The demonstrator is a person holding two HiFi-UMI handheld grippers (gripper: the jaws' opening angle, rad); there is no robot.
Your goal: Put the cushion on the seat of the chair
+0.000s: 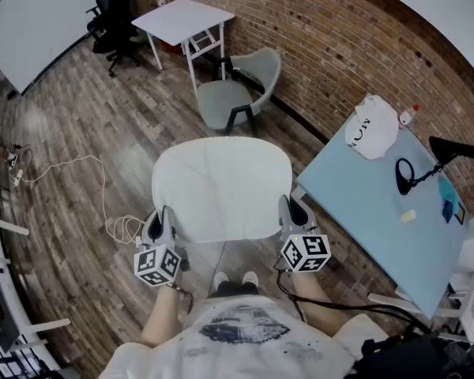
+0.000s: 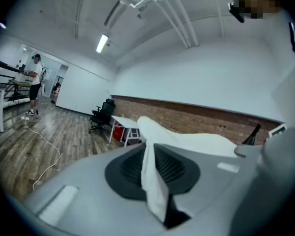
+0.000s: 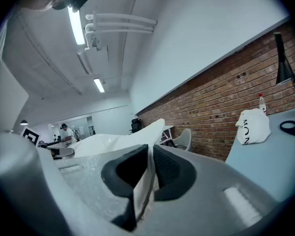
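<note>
1. Head view: the cushion (image 1: pixel 221 186) is held flat in the air before the person, above the floor (image 1: pixel 103 156) and well apart from the chair (image 1: pixel 237 93).
2. The left gripper (image 1: pixel 159 226) and right gripper (image 1: pixel 294 215) each take a near corner, probably to keep it level for carrying.
3. Left gripper view: the fingers (image 2: pixel 179 168) are clenched on cushion fabric.
4. Right gripper view: the fingers (image 3: pixel 123 173) pinch its edge too.
5. The chair's seat is bare, so the placing is not yet done.

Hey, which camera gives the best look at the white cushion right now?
The head view: it shows the whole cushion from above, held at its near corners by the left tool and right tool. The two gripper views each show only a pinched edge and a strip of cushion beyond.
</note>
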